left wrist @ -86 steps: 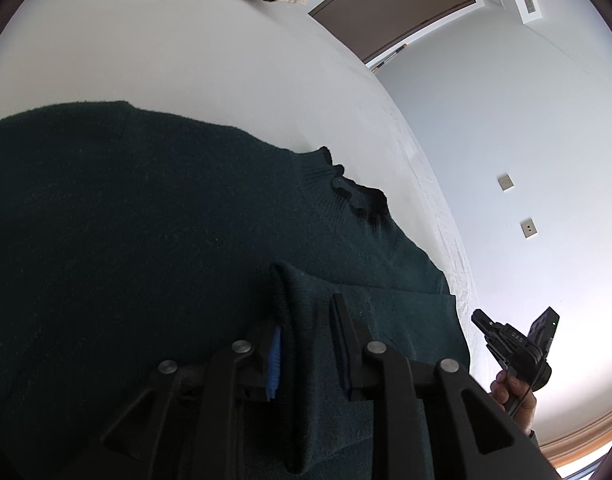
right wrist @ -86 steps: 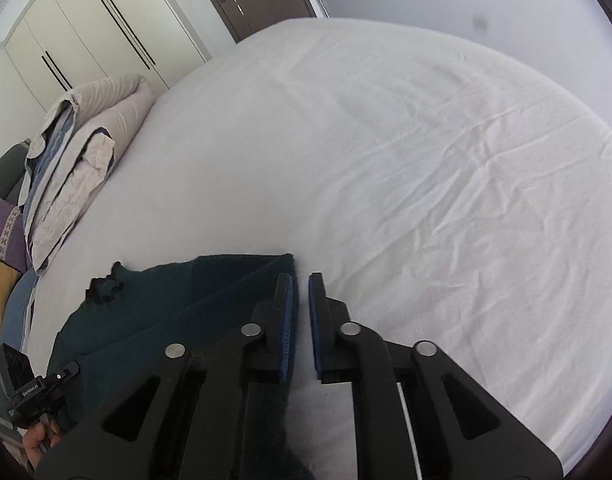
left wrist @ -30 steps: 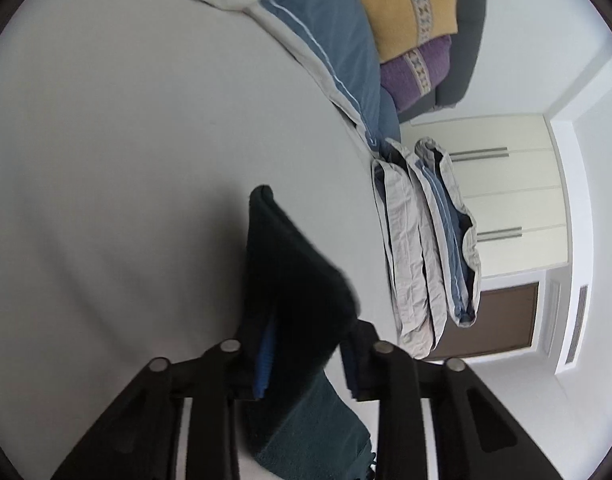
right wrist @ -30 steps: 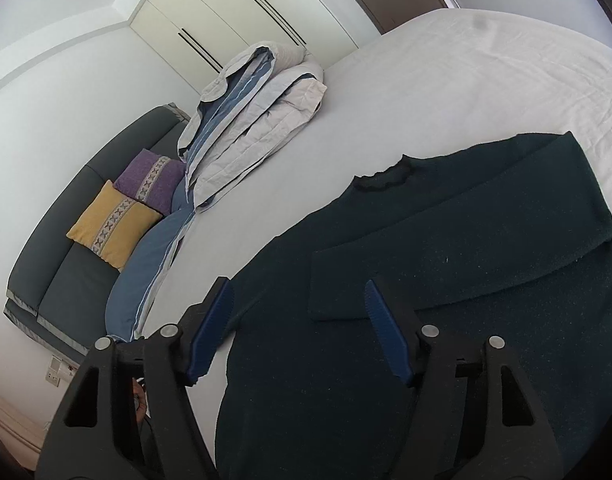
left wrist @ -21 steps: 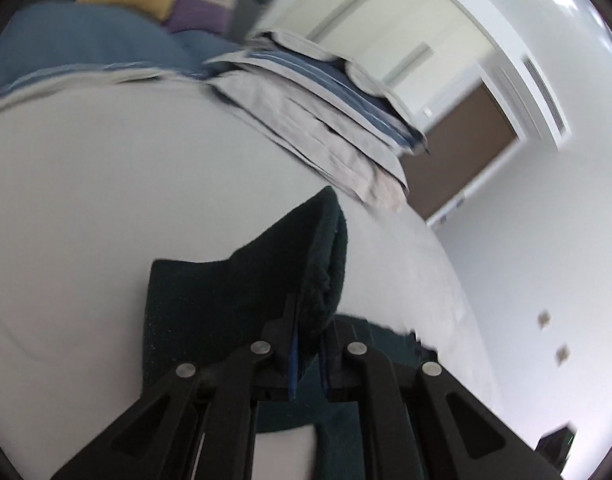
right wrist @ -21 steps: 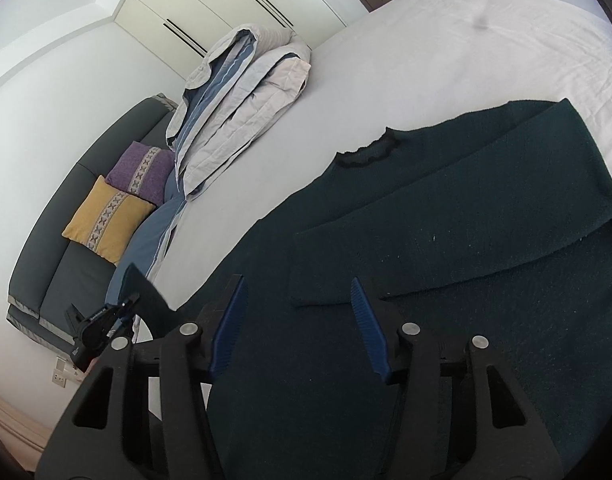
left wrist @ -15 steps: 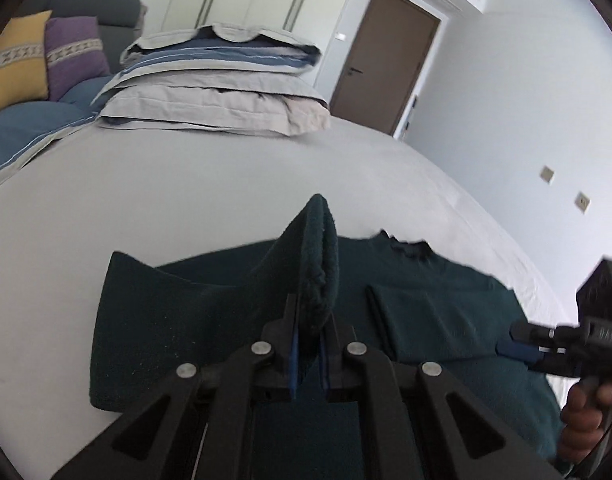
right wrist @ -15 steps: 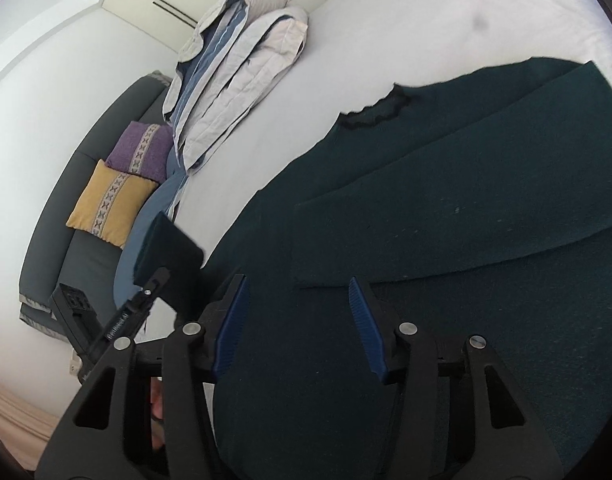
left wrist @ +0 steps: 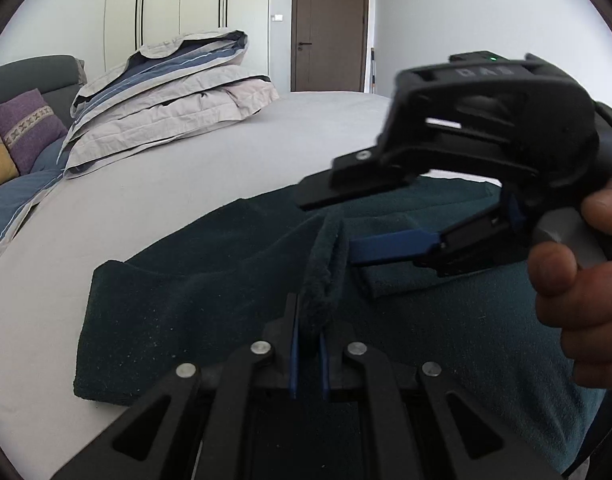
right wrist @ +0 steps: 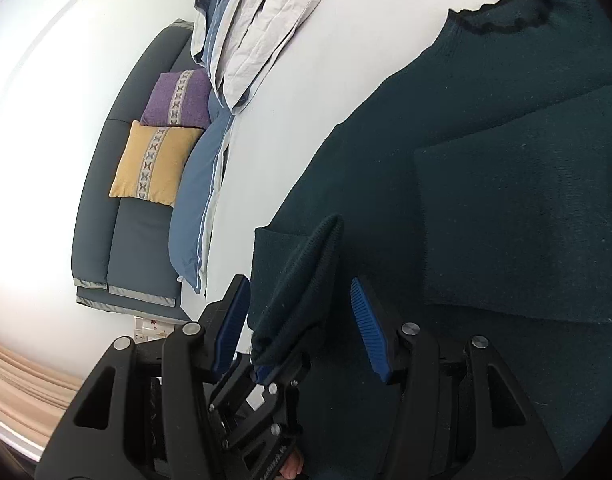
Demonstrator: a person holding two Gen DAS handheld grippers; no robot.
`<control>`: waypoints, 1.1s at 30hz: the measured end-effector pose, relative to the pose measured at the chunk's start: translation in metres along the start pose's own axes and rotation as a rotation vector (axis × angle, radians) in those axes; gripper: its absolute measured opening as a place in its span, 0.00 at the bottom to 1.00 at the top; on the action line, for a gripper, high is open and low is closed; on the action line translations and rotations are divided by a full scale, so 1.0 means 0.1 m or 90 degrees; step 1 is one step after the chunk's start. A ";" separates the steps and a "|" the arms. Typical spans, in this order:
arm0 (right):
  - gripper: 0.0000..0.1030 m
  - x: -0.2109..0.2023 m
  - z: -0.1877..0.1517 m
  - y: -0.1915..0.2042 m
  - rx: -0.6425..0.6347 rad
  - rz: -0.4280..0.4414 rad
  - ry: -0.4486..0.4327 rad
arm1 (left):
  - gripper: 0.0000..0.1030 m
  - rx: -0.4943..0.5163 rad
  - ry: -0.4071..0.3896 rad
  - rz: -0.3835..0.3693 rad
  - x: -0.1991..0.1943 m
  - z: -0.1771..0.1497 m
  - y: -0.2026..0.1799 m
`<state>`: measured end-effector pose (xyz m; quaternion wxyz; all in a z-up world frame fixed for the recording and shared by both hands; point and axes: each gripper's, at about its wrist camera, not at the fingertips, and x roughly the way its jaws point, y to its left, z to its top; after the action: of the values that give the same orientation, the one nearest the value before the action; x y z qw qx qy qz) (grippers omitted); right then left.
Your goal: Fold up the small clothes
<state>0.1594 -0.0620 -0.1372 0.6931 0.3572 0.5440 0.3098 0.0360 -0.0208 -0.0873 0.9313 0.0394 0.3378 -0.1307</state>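
Left wrist view: dark green sweater point(left wrist: 210, 280) lies spread on the white bed point(left wrist: 178, 168), collar toward the far side. One sleeve point(right wrist: 518, 216) is already folded across the chest, its cuff end lying flat on the body. The other sleeve is mid-fold: its cuff point(left wrist: 324, 276) is raised off the bed, standing as an upright ridge of knit. Judged progress: roughly the first half of the sleeve stage; the second sleeve is not yet laid down, and the body folds remain.

Left gripper point(left wrist: 307, 354): jaws nearly closed, pinching the raised cuff between the blue pads, held low over the sweater's near edge and pointing toward the collar.

Right gripper point(right wrist: 302, 320): jaws wide apart, holding nothing, straddling the raised cuff from above, with one blue pad on either side and neither touching it. In the left wrist view it comes in from the right, the person's hand point(left wrist: 578, 280) wrapped round its handle.
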 end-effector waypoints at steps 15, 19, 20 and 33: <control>0.06 -0.13 0.24 -0.03 -0.082 -0.136 -0.047 | 0.61 -0.126 -0.047 -0.119 -0.44 -0.13 0.40; 0.06 -0.48 0.38 -0.17 -0.082 -0.176 -0.074 | 0.61 -0.207 -0.051 -0.100 -0.41 0.01 0.85; 0.06 -0.56 0.42 -0.21 -0.084 -0.191 -0.082 | 0.61 -0.228 -0.048 -0.094 -0.38 0.04 0.98; 0.06 -1.12 0.72 -0.60 -0.092 -0.281 -0.116 | 0.66 -0.378 0.083 -0.113 0.60 0.30 1.68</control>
<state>0.2081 -0.1979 -0.1165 0.8141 0.2058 0.5204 0.1554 0.1442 0.1232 -0.1053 0.8634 -0.2557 0.4223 -0.1043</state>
